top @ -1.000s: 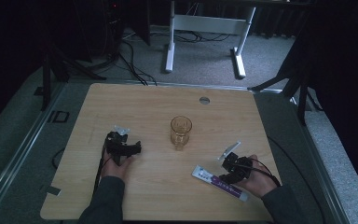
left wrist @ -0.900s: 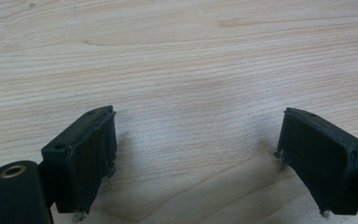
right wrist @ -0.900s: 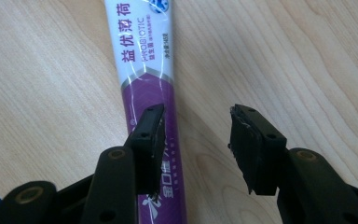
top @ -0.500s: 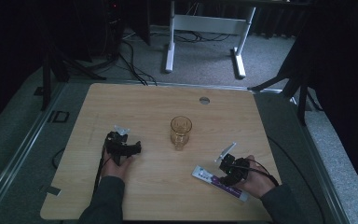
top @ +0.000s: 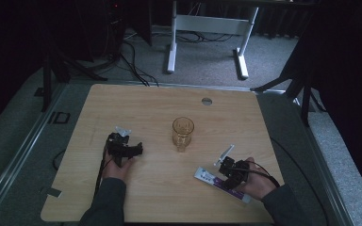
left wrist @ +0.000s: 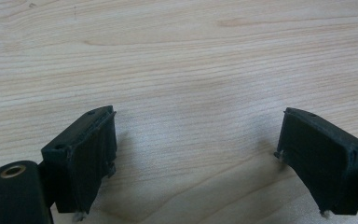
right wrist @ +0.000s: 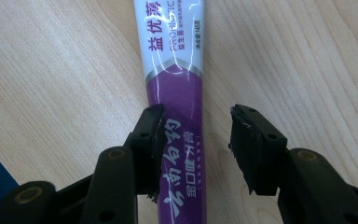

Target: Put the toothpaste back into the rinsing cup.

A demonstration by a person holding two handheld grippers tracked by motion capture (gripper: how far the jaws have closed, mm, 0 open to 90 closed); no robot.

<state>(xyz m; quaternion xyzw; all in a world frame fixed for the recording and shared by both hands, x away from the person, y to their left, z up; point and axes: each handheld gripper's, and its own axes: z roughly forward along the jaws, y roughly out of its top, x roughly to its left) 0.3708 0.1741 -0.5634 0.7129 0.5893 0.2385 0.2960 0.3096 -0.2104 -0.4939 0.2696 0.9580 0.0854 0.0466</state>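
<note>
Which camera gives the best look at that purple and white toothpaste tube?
The right gripper view: the toothpaste tube lies close up, its lettering readable. The high view shows the tube small, partly under the right hand. The left gripper view faces bare table.

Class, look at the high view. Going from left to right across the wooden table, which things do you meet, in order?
left gripper → glass mug → toothpaste tube, lying flat → right gripper, its jaws open over the tube

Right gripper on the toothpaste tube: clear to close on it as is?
Probably yes. The right gripper has open jaws astride the toothpaste tube, which lies flat on the table; nothing sits between pads and tube.
</note>
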